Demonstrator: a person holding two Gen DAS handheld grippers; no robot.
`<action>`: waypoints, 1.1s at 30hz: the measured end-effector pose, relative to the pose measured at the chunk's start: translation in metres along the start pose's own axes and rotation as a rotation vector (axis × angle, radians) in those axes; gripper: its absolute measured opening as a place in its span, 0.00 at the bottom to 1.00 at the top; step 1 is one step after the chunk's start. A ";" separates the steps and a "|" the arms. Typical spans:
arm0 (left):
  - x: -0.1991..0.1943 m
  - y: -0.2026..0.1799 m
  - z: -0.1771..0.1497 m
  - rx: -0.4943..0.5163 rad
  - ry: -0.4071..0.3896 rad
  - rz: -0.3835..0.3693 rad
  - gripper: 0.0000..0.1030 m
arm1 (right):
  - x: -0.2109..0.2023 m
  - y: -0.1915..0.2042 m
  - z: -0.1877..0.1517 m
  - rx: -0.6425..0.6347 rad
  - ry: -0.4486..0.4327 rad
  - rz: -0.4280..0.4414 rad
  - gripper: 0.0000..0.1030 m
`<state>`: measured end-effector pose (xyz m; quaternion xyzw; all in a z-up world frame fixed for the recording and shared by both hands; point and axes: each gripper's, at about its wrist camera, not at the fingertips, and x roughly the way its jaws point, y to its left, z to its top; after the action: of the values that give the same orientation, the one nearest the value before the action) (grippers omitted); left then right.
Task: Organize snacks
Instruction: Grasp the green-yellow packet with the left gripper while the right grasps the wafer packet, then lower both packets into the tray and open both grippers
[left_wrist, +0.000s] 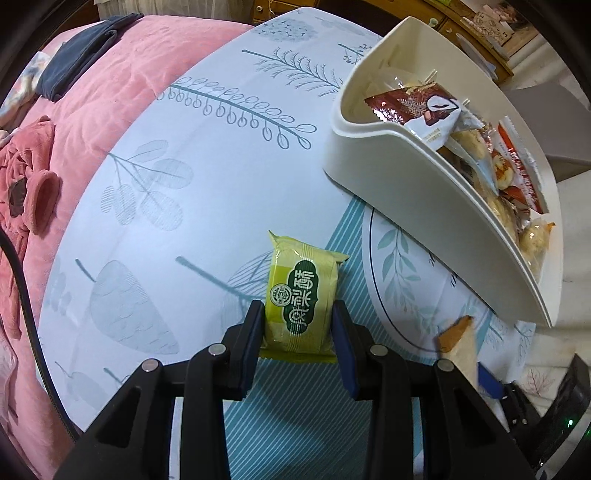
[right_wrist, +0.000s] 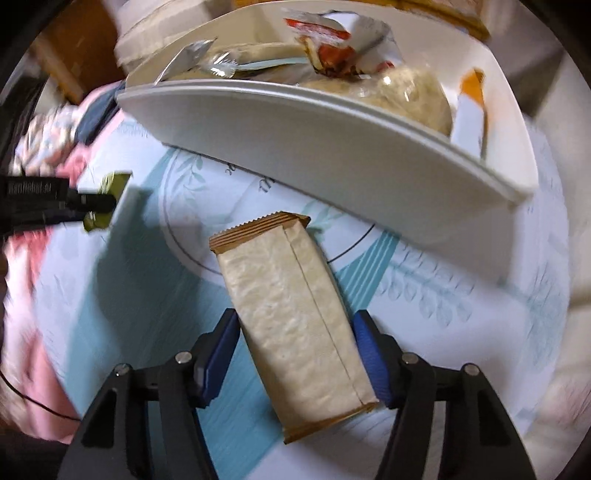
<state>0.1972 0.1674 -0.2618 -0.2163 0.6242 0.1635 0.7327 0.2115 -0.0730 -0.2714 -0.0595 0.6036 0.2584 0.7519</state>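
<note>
Nearest to me, my left gripper (left_wrist: 298, 325) is clenched on a green snack packet (left_wrist: 301, 302): both blue pads press its sides, and the packet stands lengthwise between my fingers, pointing toward twelve o'clock above the leaf-print sheet (left_wrist: 207, 177). My right gripper (right_wrist: 295, 354) grasps a cream wrapped bar (right_wrist: 291, 325) with brown crimped ends; the left pad touches its edge, the right pad sits at its other side, and the bar lies skewed, its far end leaning toward eleven o'clock. This right view is blurred by motion, so fine detail is lost.

In the left view, at about four o'clock from the green packet, the tip of the same cream bar shows beside a blue pad of my other hand. In the right view, at nine o'clock, my left gripper appears as a dark shape with the green packet in it.

Further out, at one to three o'clock in the left view, stands the white tray (left_wrist: 373, 184) with curved walls, resting on the sheet. It holds several snacks, among them a brown-and-white wrapper (left_wrist: 417, 107) at its near corner and clear-wrapped pale biscuits (left_wrist: 498, 206) along its length. In the right view the tray spans twelve o'clock.

Farthest, at nine to eleven o'clock in the left view, lies a pink blanket (left_wrist: 110, 85) with dark blue folded cloth (left_wrist: 77, 55) on it.
</note>
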 end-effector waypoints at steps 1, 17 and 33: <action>-0.002 0.005 0.003 0.004 0.004 -0.003 0.34 | 0.000 0.001 -0.002 0.046 0.010 0.035 0.61; -0.083 0.012 0.019 0.149 0.030 -0.053 0.34 | -0.060 0.061 0.011 0.241 -0.142 0.247 0.61; -0.142 -0.059 0.082 0.361 -0.024 -0.126 0.34 | -0.132 0.039 0.080 0.295 -0.417 0.174 0.61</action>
<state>0.2726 0.1641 -0.1044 -0.1181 0.6200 0.0053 0.7757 0.2455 -0.0488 -0.1179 0.1572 0.4695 0.2379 0.8356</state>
